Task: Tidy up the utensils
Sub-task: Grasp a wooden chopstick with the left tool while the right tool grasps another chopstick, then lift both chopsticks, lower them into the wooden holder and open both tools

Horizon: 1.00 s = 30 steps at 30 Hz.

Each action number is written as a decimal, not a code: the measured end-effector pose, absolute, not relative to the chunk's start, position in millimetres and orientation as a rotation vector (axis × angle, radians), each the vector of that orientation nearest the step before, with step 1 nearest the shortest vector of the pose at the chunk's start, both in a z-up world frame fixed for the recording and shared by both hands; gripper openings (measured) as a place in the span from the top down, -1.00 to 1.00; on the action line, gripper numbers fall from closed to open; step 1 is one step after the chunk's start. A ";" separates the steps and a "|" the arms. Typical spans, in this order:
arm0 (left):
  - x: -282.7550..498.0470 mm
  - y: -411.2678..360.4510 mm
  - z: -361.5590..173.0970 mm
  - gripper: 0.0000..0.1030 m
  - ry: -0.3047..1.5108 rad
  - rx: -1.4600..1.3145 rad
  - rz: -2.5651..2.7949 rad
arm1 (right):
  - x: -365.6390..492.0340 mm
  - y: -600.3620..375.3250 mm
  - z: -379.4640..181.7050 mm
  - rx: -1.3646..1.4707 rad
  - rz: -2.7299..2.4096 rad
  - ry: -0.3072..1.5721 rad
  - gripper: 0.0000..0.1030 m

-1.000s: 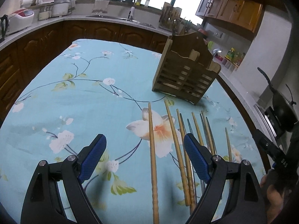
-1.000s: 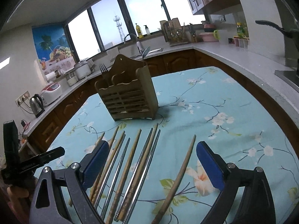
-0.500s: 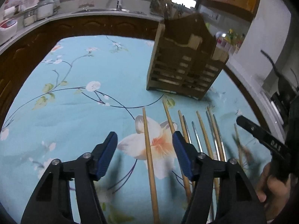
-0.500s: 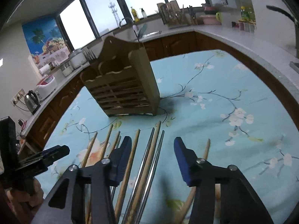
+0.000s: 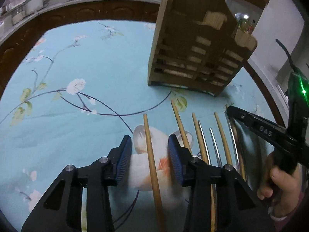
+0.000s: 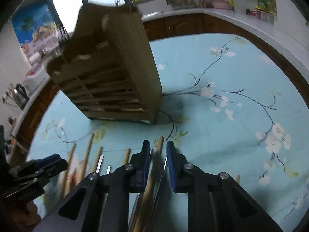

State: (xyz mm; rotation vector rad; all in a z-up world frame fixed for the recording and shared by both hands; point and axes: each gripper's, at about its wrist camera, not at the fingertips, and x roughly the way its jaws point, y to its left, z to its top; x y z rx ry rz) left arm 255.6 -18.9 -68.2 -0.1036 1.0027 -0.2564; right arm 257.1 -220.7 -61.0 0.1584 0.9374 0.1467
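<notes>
Step in hand: the pick-up; both grippers had come down over the row of chopsticks lying on the flowered counter (image 5: 81,61), each closing on its own stick.
Left gripper (image 5: 149,150): jaws narrowed but not yet touching; they had just been closing, and the leftmost wooden chopstick (image 5: 152,166) lay between the blue pads with a gap on each side.
Right gripper (image 6: 158,154): jaws nearly together, just been closing too; a wooden chopstick (image 6: 159,145) ran between them, with a metal one (image 6: 164,166) just beside it. Blur hid whether the pads already pressed on the wood.
Rest of the utensils: other wooden and metal chopsticks (image 5: 222,135) lay side by side between the two grippers, untouched.
Destination: the slatted wooden holder (image 5: 193,58) stood upright beyond the tips of the sticks, near but apart from them.
Progress: probably early, since the row was still on the counter.
Next move calls for: finishing each squeeze on one stick only, the right without catching the metal neighbour, then lifting, tipping each stick upright and lowering it into a holder compartment.
</notes>
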 end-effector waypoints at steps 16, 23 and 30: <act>250.9 -17.4 -61.4 0.91 0.958 -0.091 -0.282 | 253.1 -218.9 -53.7 0.191 0.143 0.908 0.91; 223.9 -5.4 -17.4 0.91 0.868 -0.166 -0.340 | 222.6 -225.8 -6.6 0.239 0.198 0.798 0.91; 200.6 6.5 33.0 0.91 0.770 -0.209 -0.384 | 195.4 -232.4 35.7 0.255 0.225 0.706 0.92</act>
